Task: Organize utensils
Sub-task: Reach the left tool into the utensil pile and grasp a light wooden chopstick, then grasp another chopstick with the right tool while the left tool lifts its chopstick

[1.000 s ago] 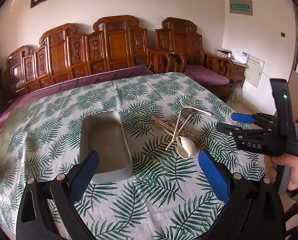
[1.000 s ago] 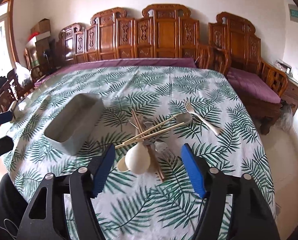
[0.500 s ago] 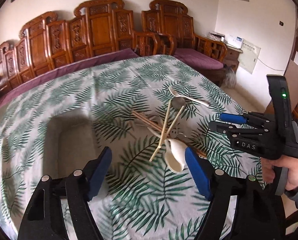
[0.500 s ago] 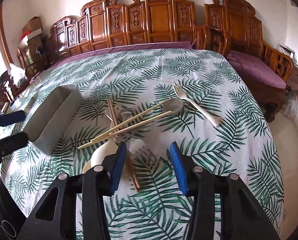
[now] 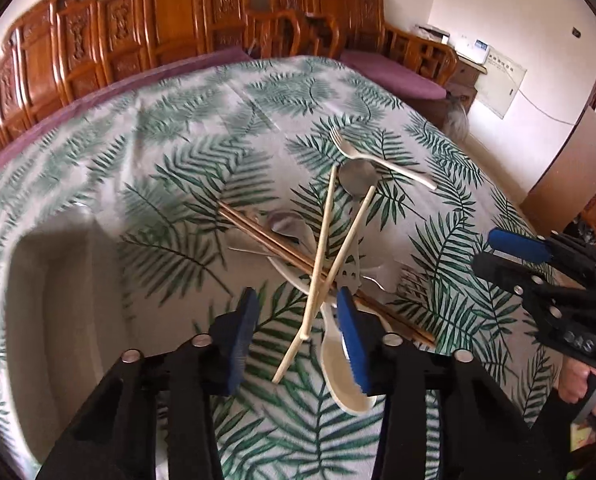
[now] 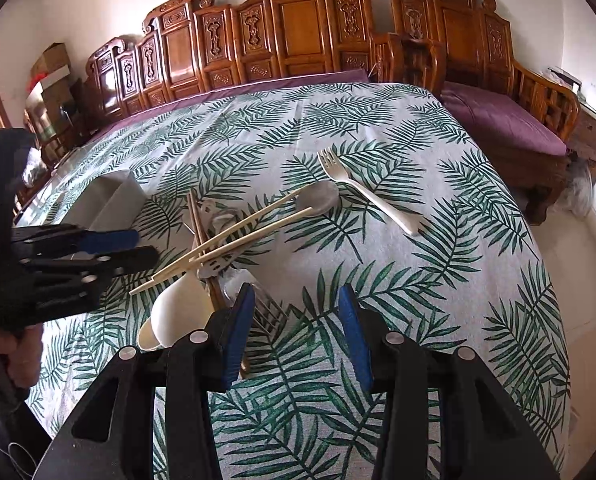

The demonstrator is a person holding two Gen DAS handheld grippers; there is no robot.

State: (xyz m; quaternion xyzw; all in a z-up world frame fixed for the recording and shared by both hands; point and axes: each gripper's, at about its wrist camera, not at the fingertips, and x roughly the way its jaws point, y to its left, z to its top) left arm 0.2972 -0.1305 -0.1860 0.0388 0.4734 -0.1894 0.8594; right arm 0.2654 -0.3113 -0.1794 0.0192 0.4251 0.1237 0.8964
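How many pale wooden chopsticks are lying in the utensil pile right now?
2. Both pale chopsticks cross near the pile's middle: one runs from beside the metal spoon bowl toward the left gripper; the other lies over that bowl. Darker chopsticks lie beneath; more may be hidden.

So from my seat at the controls: the white tablecloth printed with dark green palm fronds (image 6: 438,280) fills nearly everything past both grippers. Each black plastic gripper has bright blue pads, the left gripper (image 5: 296,334) and the right gripper (image 6: 296,336) alike. Just ahead of the left one there's a cream plastic spoon (image 5: 338,364), two pale bamboo chopsticks (image 5: 326,240) crossed over two reddish-brown wooden chopsticks (image 5: 258,234), and a dull grey metal spoon (image 5: 356,178). Further out, an off-white plastic fork (image 6: 362,190). Off to the left gripper's left, a plain grey rectangular bin (image 5: 54,320). Way beyond, carved orange-brown wooden chairs (image 6: 298,32) with purple cushions (image 6: 506,120), white wall behind.
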